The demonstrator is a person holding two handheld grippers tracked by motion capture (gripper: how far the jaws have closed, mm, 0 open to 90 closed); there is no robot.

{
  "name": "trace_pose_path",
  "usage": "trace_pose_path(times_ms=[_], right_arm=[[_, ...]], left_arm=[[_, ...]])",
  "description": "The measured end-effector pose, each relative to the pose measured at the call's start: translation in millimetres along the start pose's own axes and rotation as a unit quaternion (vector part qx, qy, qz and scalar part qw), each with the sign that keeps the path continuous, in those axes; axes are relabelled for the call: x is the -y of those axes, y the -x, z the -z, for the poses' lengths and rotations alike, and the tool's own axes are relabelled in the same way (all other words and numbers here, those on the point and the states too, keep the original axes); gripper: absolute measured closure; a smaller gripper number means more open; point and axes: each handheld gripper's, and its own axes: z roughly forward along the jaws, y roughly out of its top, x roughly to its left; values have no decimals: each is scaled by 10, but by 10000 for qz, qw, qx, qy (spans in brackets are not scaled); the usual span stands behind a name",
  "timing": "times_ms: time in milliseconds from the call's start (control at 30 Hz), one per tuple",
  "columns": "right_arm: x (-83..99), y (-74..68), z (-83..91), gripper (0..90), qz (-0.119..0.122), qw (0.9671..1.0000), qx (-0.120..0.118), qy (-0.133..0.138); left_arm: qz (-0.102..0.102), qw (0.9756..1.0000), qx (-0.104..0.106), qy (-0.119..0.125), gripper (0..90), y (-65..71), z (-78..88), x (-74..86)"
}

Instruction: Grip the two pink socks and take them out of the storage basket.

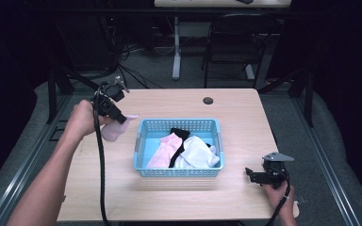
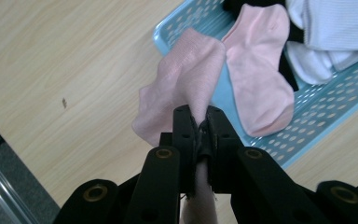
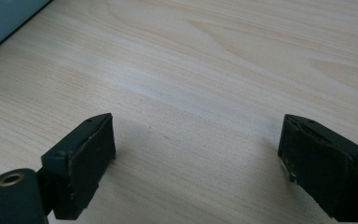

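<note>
The left gripper (image 2: 200, 122), jaws clamped on a pink sock (image 2: 182, 88), holds it just left of the blue basket (image 1: 143, 162); the right gripper (image 3: 196, 161), jaws spread wide and empty, rests right of the basket.

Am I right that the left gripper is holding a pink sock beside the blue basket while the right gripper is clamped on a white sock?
Not quite. The left gripper does hold the pink sock beside the blue basket, but the right gripper holds nothing: the right gripper view shows its jaws wide apart over the bare table.
</note>
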Motion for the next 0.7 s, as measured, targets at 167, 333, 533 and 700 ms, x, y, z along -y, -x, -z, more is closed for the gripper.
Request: trace_pose_path(times_ms=[167,333,533,700], right_arm=[[0,0,0,103,1,10000,3,-2],[0,0,0,103,2,10000,5,-2],[0,0,0,104,1,10000,4,-3],[0,-1,0,104,-1,10000,3,1]], left_arm=[[289,9996,-9,-62,838,-182,-42,145],[517,9986,-21,-117,838,-333,-117,263],[740,9969,55,-256,837,-478,-257,378],[867,9957,58,-317,835,-556,-360,460]])
